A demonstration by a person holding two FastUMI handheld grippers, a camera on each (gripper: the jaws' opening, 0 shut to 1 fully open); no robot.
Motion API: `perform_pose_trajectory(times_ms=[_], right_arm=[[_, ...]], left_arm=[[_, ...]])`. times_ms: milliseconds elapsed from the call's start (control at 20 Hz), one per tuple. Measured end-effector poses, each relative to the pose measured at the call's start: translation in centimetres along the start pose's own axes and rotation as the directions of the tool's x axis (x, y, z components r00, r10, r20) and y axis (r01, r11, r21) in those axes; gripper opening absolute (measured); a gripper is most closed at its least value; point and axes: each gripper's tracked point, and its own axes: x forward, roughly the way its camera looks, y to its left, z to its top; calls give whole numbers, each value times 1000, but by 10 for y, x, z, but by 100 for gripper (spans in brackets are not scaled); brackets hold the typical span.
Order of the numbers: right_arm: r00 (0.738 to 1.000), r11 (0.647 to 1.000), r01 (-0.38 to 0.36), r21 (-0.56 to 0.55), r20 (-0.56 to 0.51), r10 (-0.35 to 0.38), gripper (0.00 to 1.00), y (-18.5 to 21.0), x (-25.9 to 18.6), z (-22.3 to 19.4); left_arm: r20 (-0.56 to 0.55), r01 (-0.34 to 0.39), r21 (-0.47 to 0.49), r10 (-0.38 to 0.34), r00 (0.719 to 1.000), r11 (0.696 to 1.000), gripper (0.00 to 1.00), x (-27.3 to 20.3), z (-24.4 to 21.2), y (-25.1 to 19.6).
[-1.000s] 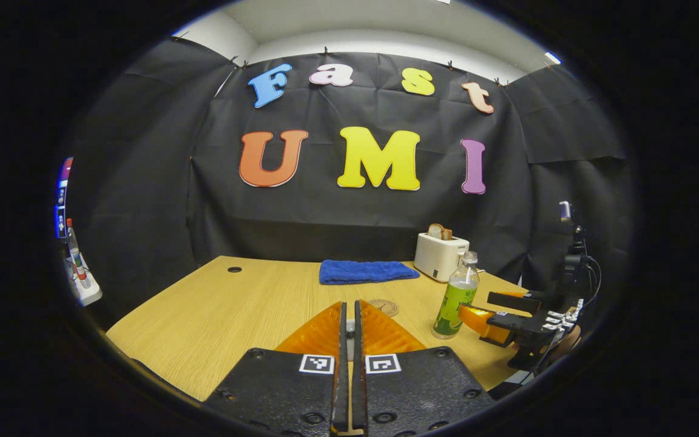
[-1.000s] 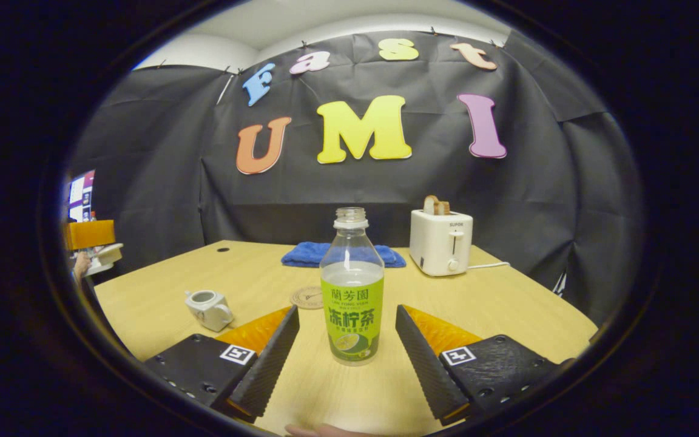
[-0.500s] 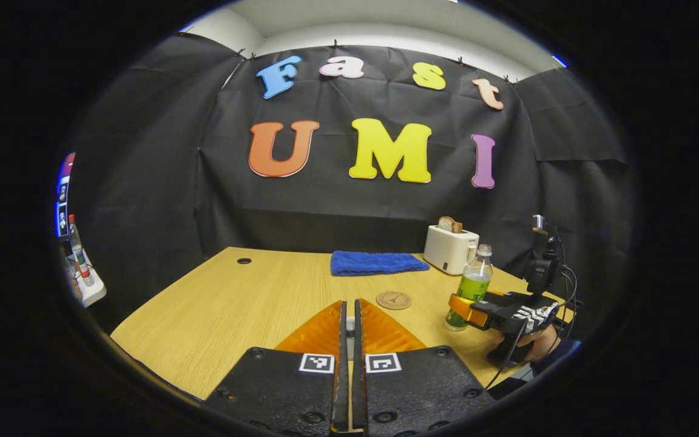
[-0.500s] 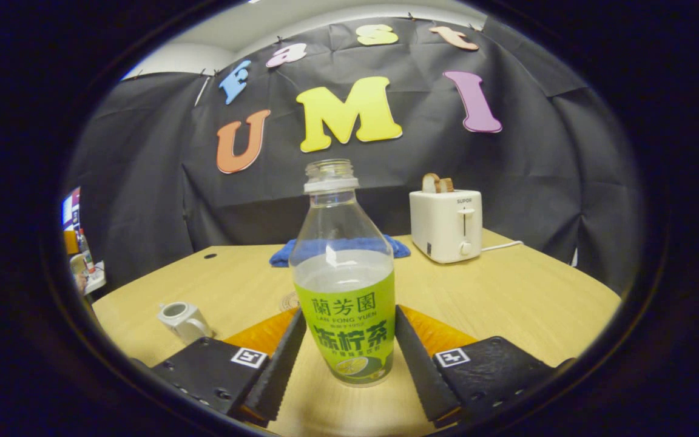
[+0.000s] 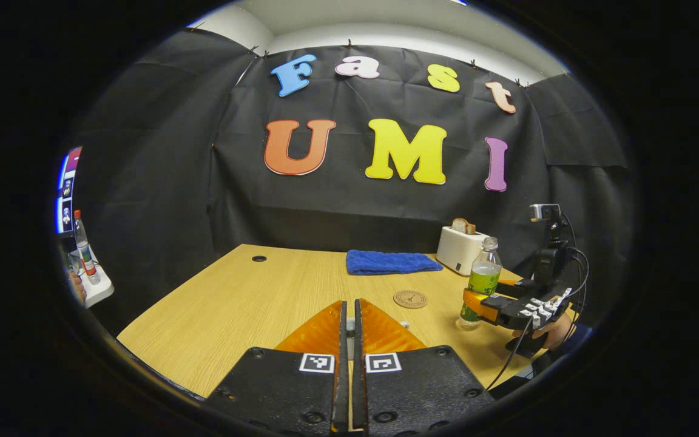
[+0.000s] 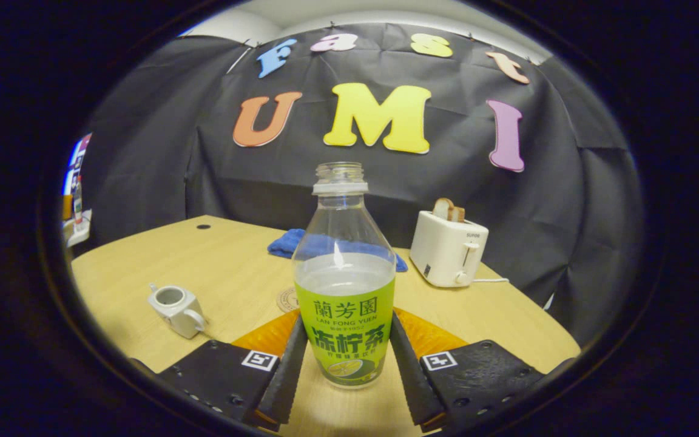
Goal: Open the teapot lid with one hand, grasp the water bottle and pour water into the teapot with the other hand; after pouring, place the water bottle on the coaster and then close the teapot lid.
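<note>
Left gripper view: left gripper [image 5: 350, 364] had its jaws pressed together, probably pinching the teapot lid, though that was hard to confirm. The clear plastic water bottle with green label [image 5: 482, 282] stood on the light wooden table [image 5: 246, 297] near the round brown coaster [image 5: 410, 298], with the right gripper [image 5: 477, 301] at it.

Right gripper view: jaws pinched the bottle [image 6: 344, 285] at its label, low on the body. White ceramic teapot [image 6: 175, 309] sat open to the left. Bottle was uncapped and half full: likely light, thin-walled, squeezable, so a mid-body hold with gentle pressure seemed best.
</note>
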Motion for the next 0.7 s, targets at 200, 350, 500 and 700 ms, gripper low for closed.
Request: perform_pose_trajectory(times_ms=[200,350,500,700], right_arm=[[997,980,14,-200,-68,-28,71,8,8,-2],[994,922,26,-386,-91,-66,72,12,11,-9],[991,841,35,-540,-88,-97,71,17,13,-14],[984,735,97,-671,-48,-173,72,14,18,-12]], left_arm=[[5,-14,-8,14,1000,1000,5,-5,1,12],[0,-9,-27,9,1000,1000,5,-5,0,17],[-8,-7,-26,7,1000,1000,5,-6,-3,18],[-17,0,9,0,1000,1000,5,-4,-6,15]])
